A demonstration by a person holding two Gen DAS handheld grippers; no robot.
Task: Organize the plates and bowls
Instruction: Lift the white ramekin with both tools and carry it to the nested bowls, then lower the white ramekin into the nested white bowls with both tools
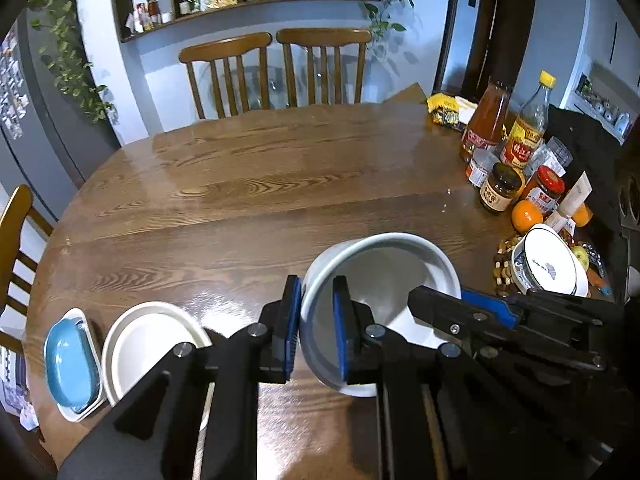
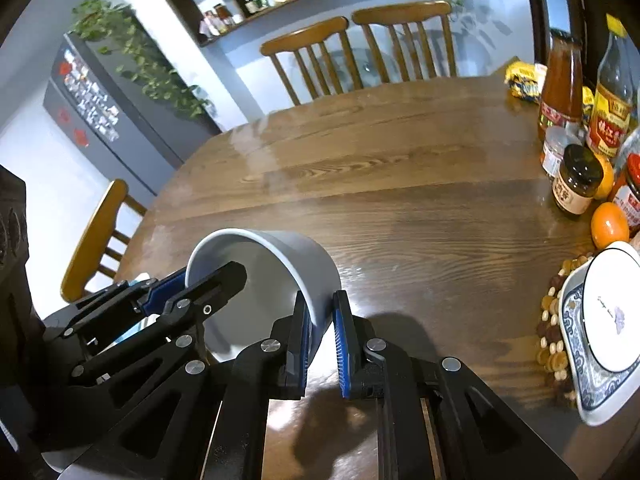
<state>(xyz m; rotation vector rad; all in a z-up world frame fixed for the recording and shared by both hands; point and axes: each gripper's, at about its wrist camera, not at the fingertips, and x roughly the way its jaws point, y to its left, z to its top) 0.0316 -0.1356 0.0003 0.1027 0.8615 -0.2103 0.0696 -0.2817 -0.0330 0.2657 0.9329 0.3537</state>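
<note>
Both tools are clamping the same deep white ceramic bowl (image 1: 384,280) above the brown wooden table (image 1: 248,184), near its front edge. The left tool (image 1: 317,332) is pinching the bowl's left wall, one blue pad (image 1: 296,320) pressing on the outside and the other sitting inside the rim. The right tool (image 2: 322,336) is gripping the opposite wall the same way, its pads closing on the rim from both sides. The bowl is tilting, its opening facing toward the left in the right wrist view (image 2: 256,276); whether its base is touching the table cannot be told.

To the left, a round white plate (image 1: 148,344) is lying on the table, touching a blue oval dish (image 1: 70,364) that is sitting in a white rectangular tray (image 1: 86,406). At the right edge, a white bowl with a dark rim line (image 1: 550,260) is resting in a blue-patterned dish (image 2: 580,364), among scattered nuts (image 2: 550,336). Behind them, an orange fruit (image 2: 609,225), a dark-lidded jar (image 1: 502,192), a red sauce bottle (image 1: 486,120) and a yellow-capped bottle (image 1: 528,124) are standing close together.
</note>
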